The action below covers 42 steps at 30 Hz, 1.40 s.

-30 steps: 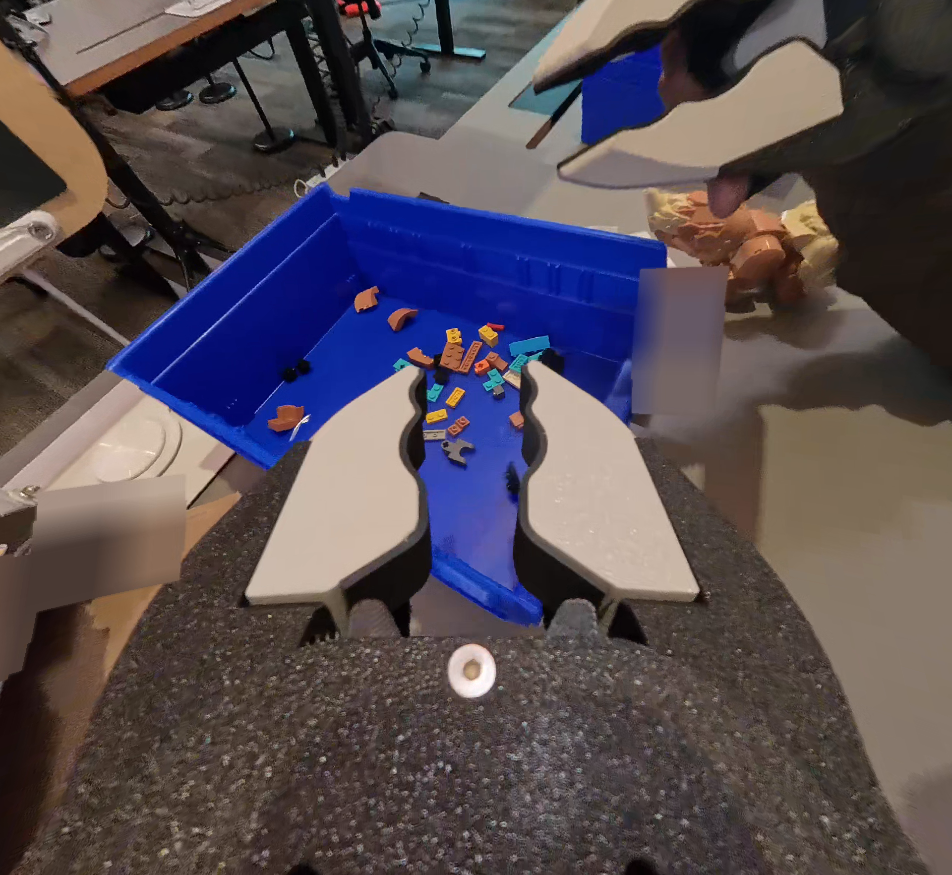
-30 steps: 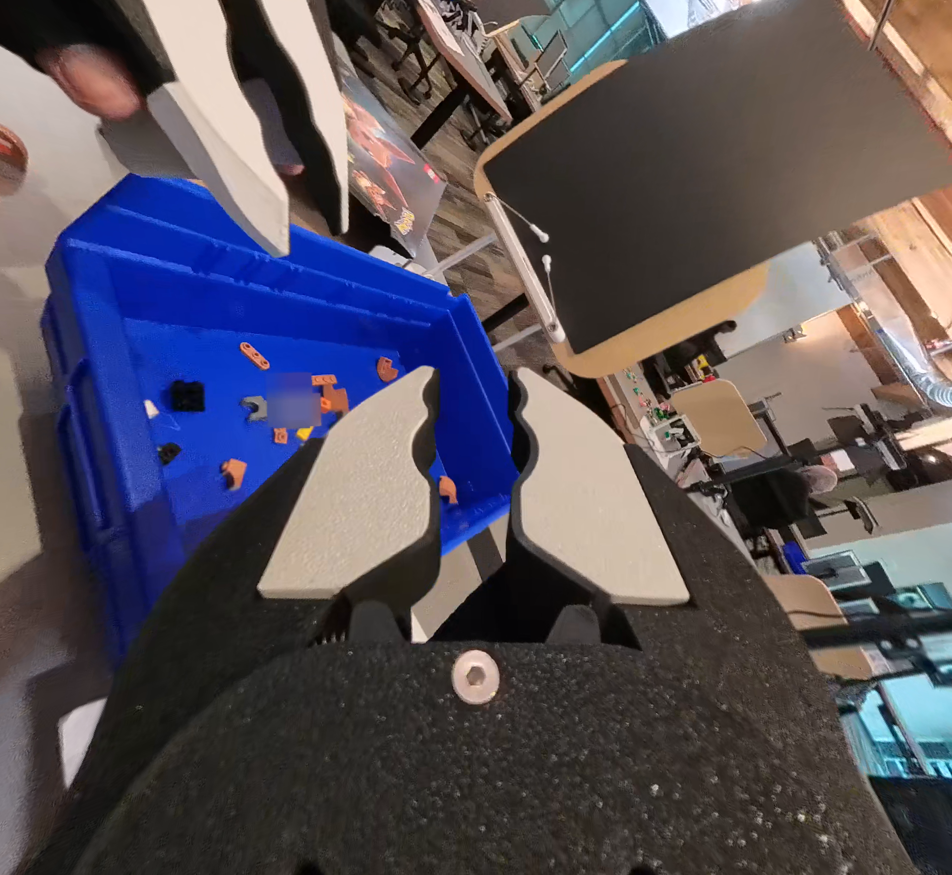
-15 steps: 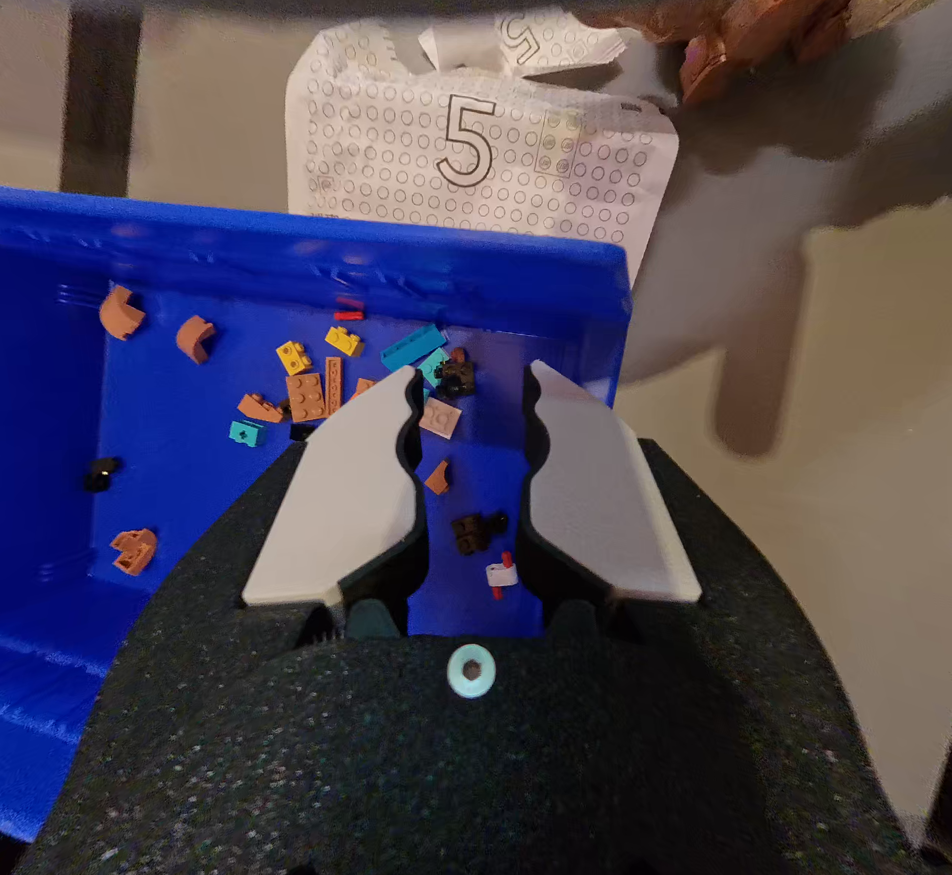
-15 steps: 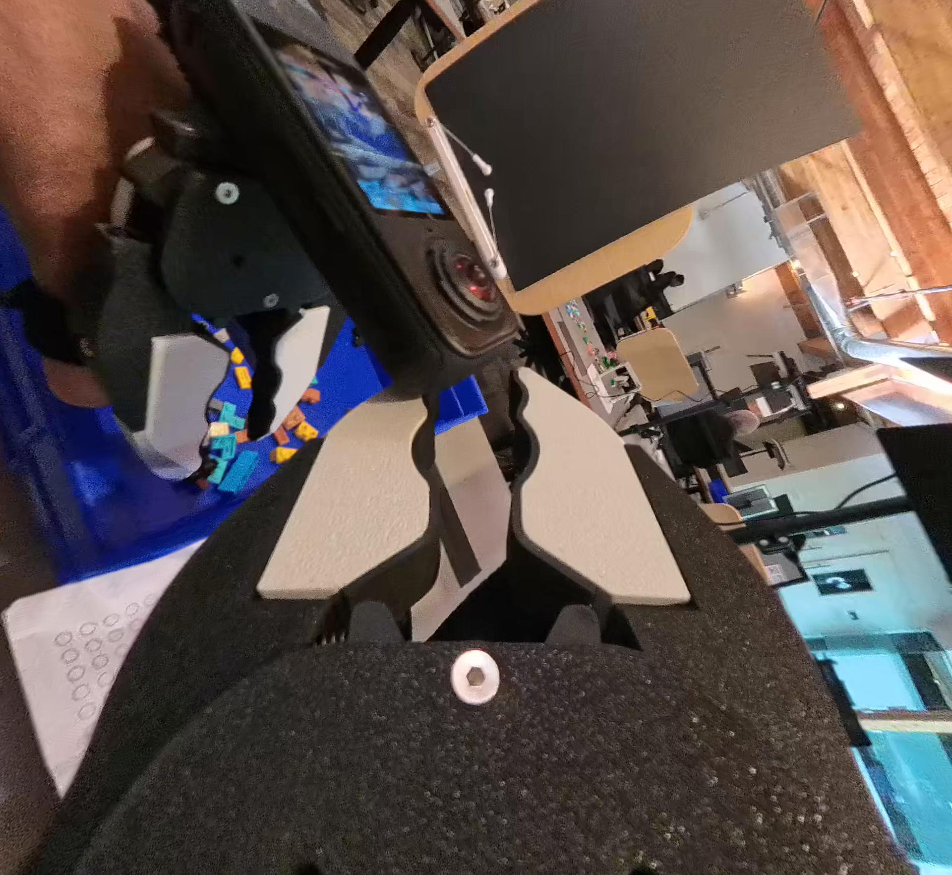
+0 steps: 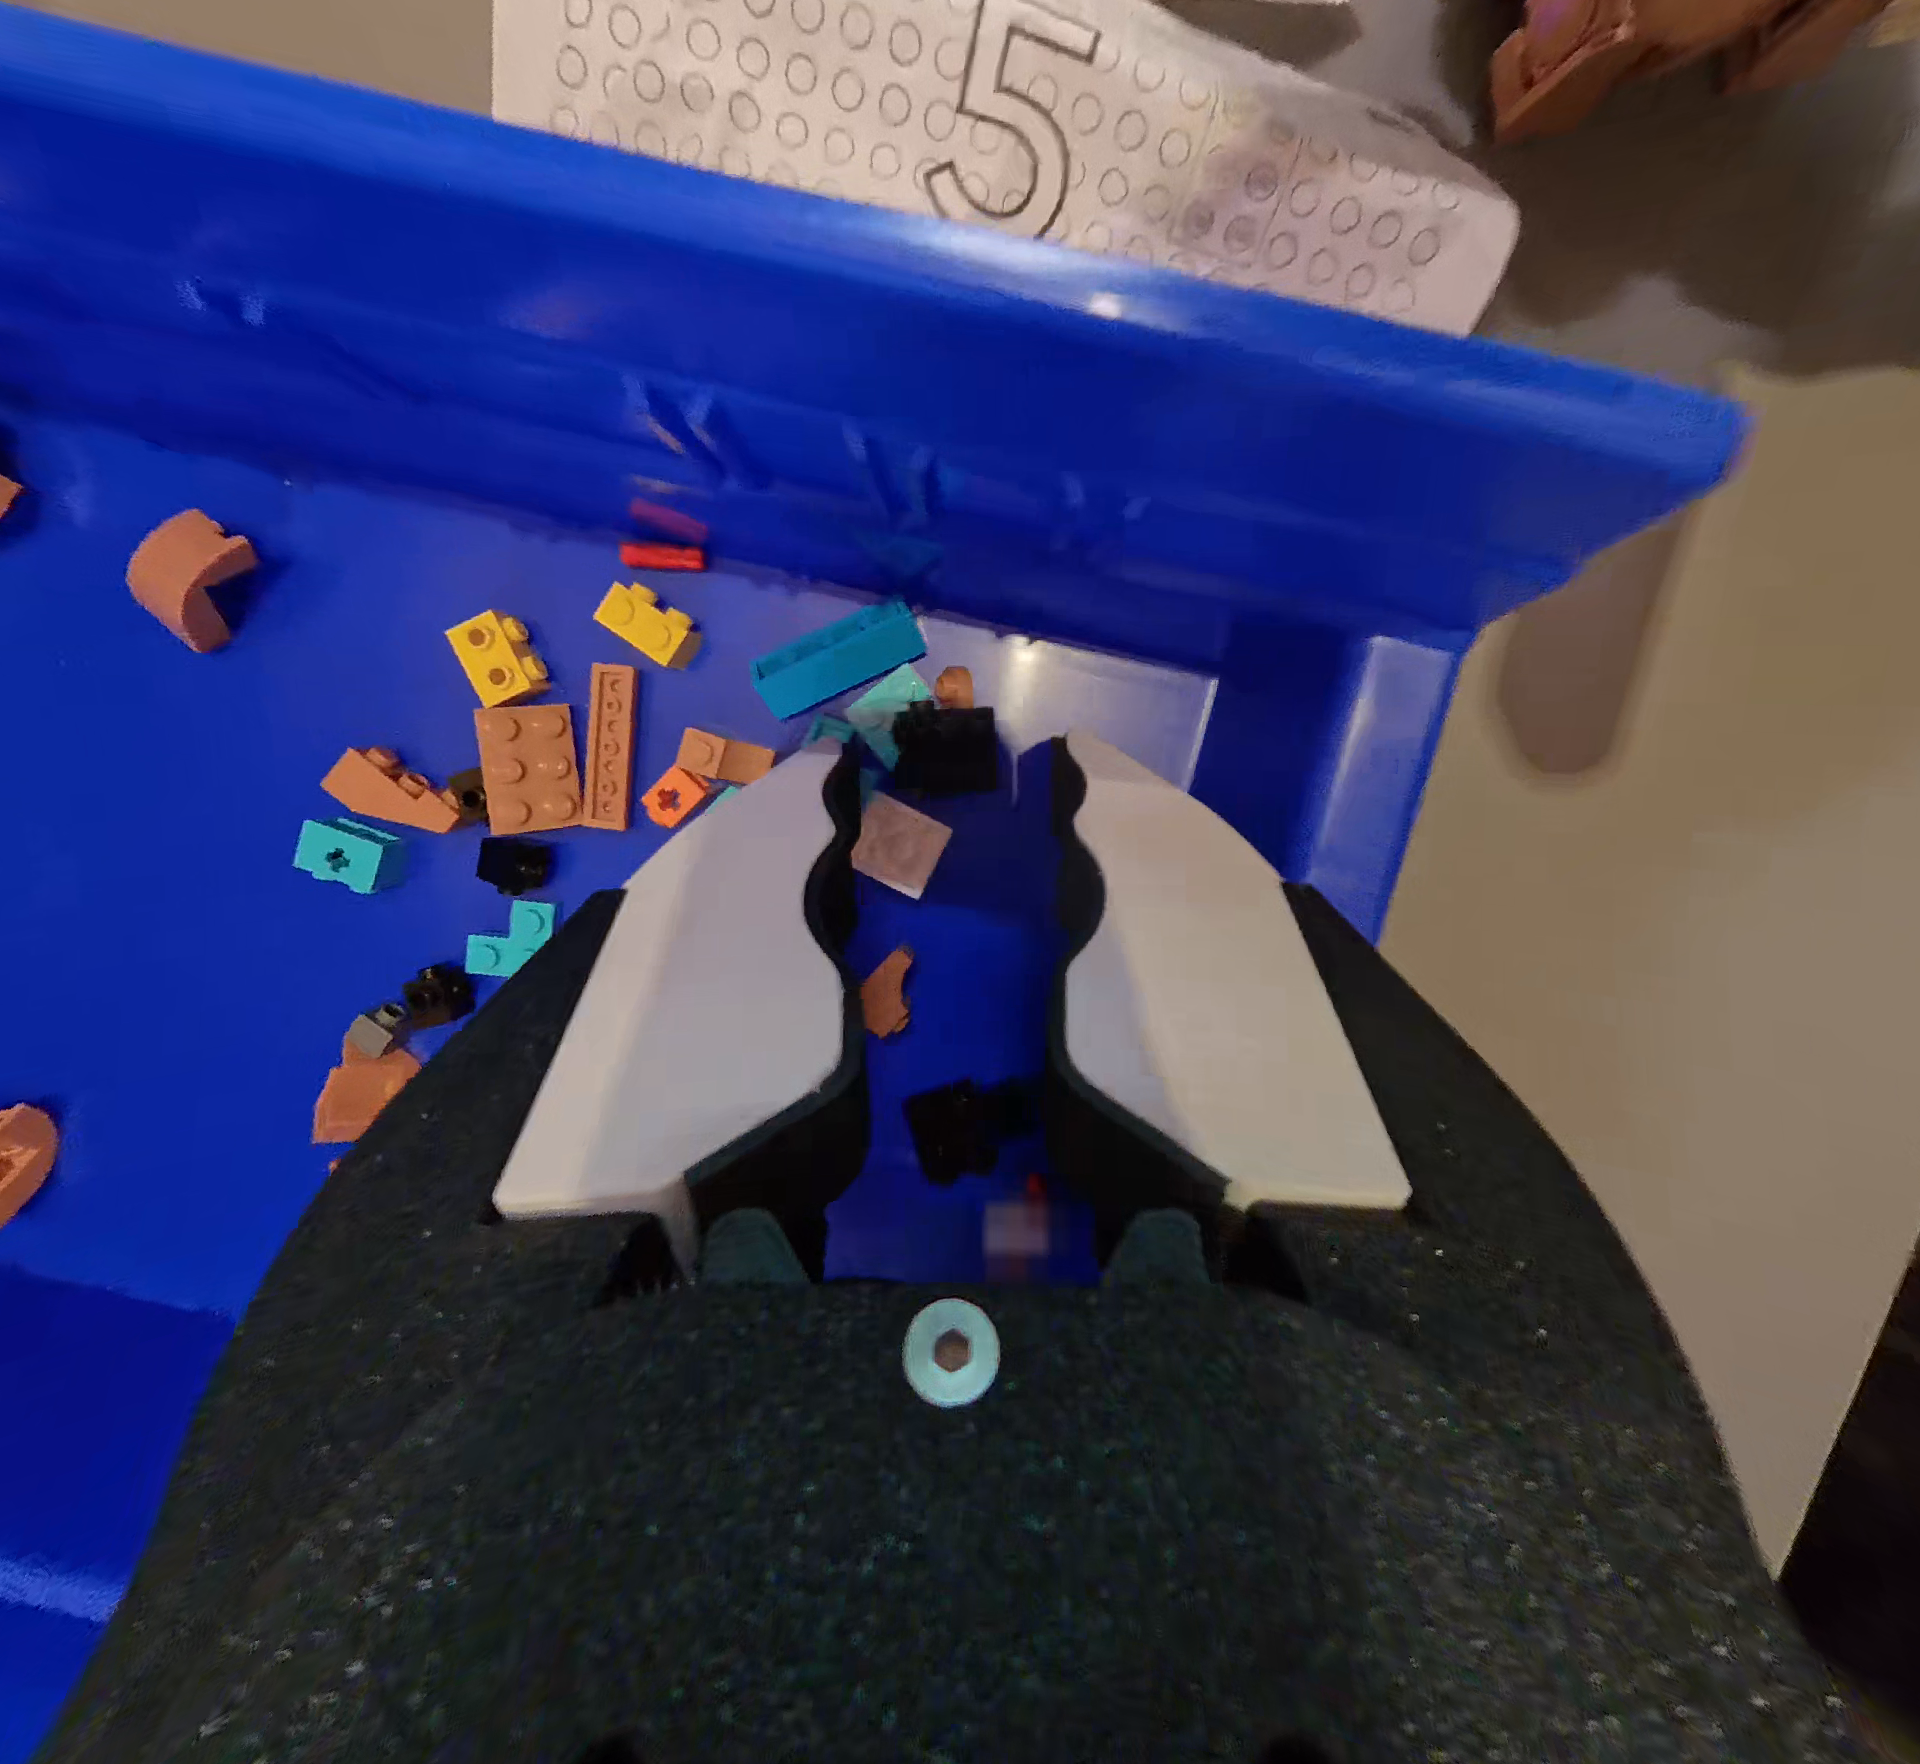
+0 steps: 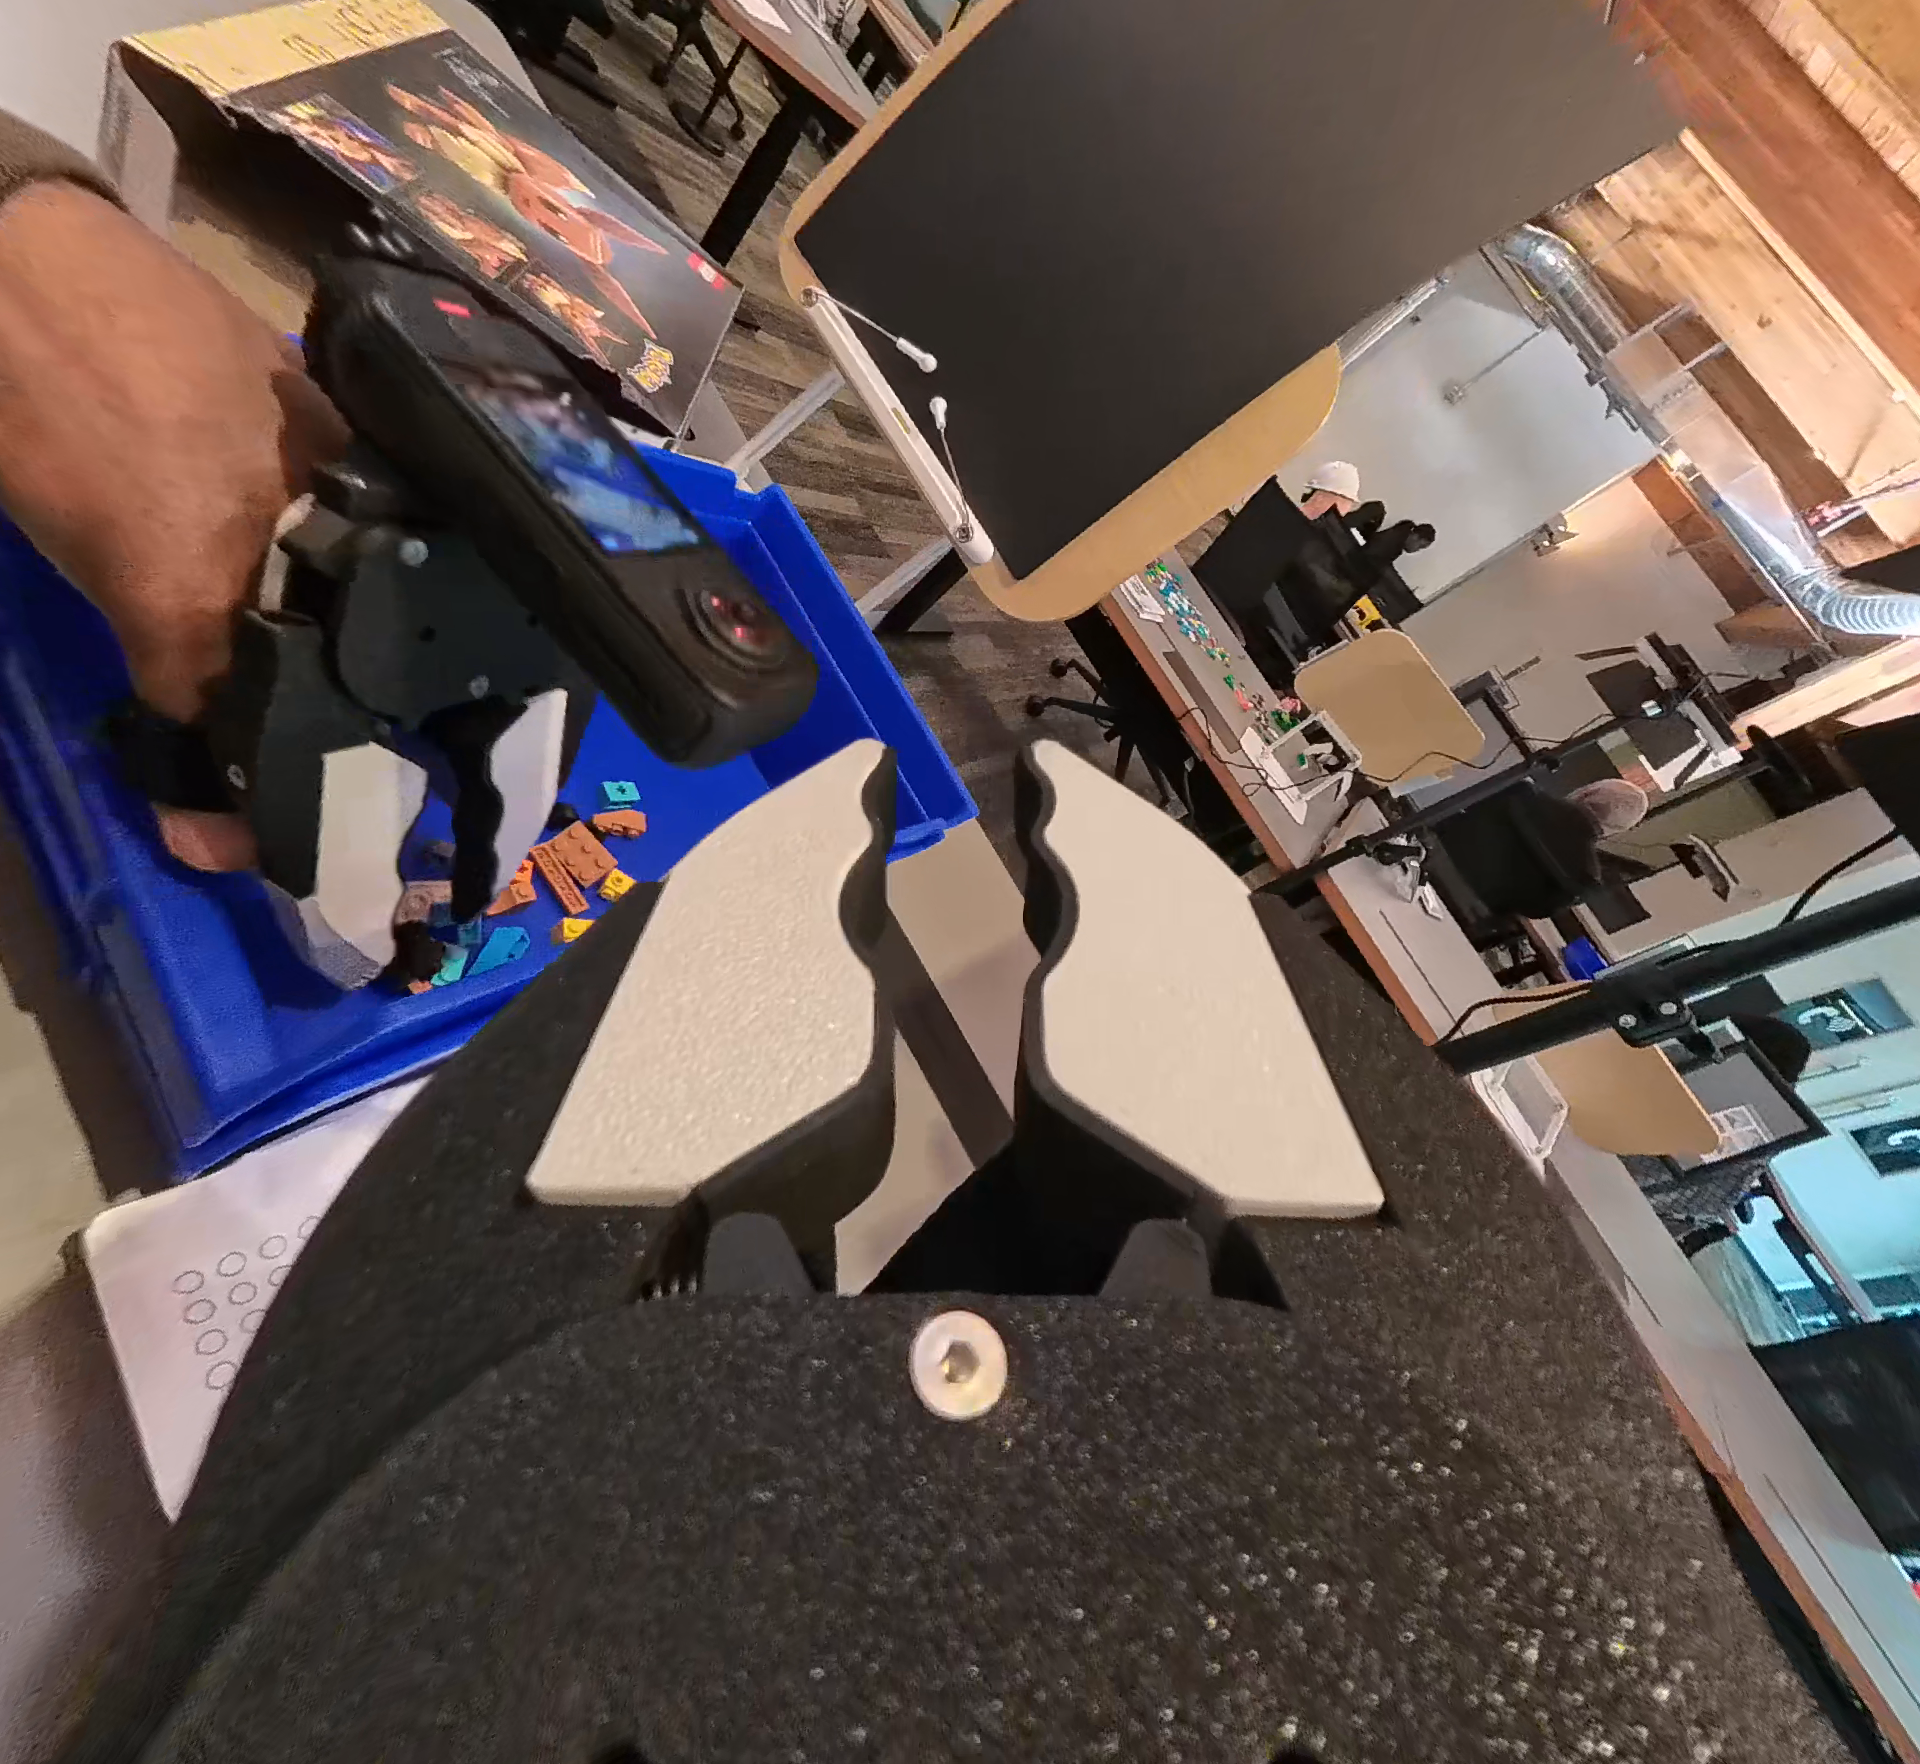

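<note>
In the left wrist view, the left gripper (image 5: 951, 758) reaches down into the blue bin (image 5: 935, 343), jaws apart and empty — a tan square tile (image 5: 900, 848) and a black brick (image 5: 943, 746) lie between its tips. A white paper bag (image 5: 935, 52) sits behind the bin wall.

In the right wrist view, the right gripper (image 6: 951, 758) hangs above the table edge, jaws parted, holding nothing — the bin and a person's hand (image 6: 135, 436) gripping the left tool lie to its left.
</note>
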Available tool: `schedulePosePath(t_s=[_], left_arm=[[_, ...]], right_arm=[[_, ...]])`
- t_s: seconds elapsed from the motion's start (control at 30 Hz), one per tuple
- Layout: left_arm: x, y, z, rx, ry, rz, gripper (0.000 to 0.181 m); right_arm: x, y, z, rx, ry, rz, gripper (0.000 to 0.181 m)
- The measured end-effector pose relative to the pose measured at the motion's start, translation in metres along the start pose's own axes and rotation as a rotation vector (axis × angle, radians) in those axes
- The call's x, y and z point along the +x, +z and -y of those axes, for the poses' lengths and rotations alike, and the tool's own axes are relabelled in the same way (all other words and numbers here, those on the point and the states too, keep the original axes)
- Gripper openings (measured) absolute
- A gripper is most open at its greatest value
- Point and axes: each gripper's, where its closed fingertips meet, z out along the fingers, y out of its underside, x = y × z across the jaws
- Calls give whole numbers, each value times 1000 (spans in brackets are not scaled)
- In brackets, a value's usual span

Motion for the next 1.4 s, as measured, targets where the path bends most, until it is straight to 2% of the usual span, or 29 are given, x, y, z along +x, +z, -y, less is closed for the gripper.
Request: schedulePosePath(t_s=[0.07, 0.13, 0.23, 0.47, 0.57, 0.67, 0.77, 0.93, 1.27, 1.4], left_arm=[[-5, 5, -3, -34, 7, 23, 33], [-4, 6, -1, -24, 5, 8, 19], [-4, -2, 7, 64, -50, -6, 11], [13, -69, 27, 447, -161, -57, 10], [29, -102, 33, 609, -135, -51, 10], [36, -127, 27, 693, -84, 44, 10], [42, -144, 21, 757, -46, 98, 10], [41, -155, 9, 815, -50, 122, 10], [39, -172, -8, 1022, -85, 177, 10], [38, -173, -14, 1084, -121, 152, 10]], right_arm=[[-1, -1, 3, 9, -6, 1, 21], [-2, -1, 5, 14, -11, 1, 21], [-3, -2, 7, 21, -15, 1, 21], [-15, 1, 7, 36, -28, 64, 21], [-39, 4, 6, 42, -89, 178, 21], [-73, 6, 9, 73, -204, 299, 22], [-96, 14, 17, 101, -261, 339, 27], [-114, 30, 29, 154, -349, 272, 39], [-132, 46, 54, 255, -359, 124, 43], [-139, 52, 57, 268, -384, 67, 44]])
